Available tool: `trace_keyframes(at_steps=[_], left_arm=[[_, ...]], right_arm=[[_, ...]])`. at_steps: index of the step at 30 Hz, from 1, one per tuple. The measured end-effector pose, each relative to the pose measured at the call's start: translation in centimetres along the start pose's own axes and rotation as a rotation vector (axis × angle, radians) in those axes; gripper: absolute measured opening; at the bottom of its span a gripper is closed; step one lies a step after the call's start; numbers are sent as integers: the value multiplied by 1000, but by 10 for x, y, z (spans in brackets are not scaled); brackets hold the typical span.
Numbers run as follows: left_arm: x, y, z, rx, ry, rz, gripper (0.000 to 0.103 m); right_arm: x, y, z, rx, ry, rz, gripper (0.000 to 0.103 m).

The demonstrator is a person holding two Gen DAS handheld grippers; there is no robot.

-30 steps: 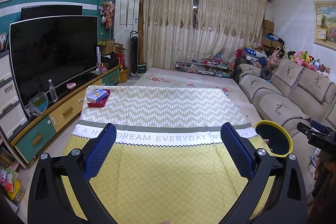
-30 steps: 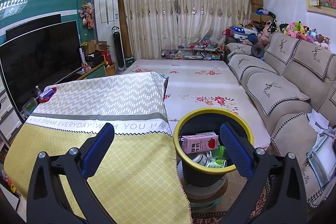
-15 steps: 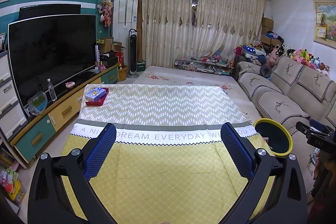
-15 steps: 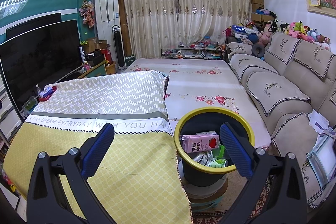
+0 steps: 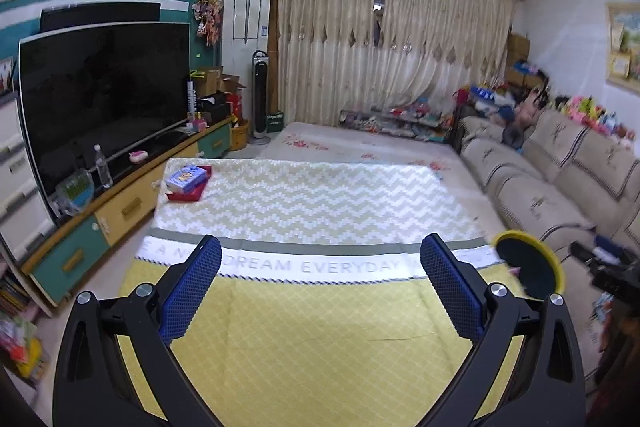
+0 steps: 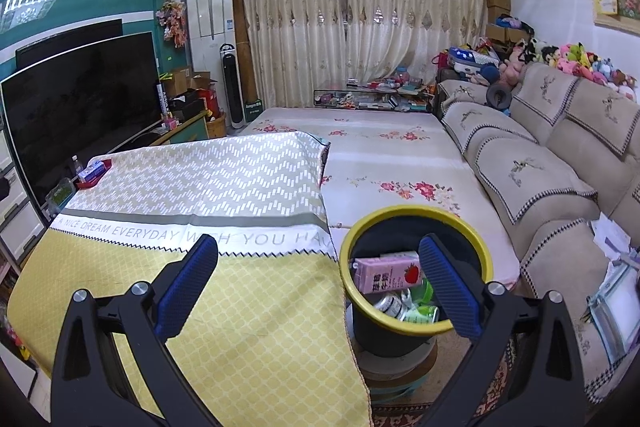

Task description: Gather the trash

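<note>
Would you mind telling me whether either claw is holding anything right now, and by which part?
Nothing is held: the left claw and right claw are both open and empty.

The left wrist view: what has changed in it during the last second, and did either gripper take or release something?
The left gripper drew back and up from the tablecloth, so the blue box and yellow bin look farther away. The right gripper hardly moved. Nothing was taken or released; both jaws stay open and empty.
</note>
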State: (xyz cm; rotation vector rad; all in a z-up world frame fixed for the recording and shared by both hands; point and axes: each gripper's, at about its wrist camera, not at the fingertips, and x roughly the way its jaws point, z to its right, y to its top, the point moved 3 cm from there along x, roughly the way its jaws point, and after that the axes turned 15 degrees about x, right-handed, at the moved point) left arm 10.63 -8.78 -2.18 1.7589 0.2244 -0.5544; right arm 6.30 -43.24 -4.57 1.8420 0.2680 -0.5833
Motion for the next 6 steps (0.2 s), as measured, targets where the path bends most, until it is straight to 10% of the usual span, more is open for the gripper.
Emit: trace_keyframes(at_steps=[6], left_arm=[[85,10,-42,-27,-16,-121,98]], right_arm=[[51,19,-40,-49,70,-82,96]])
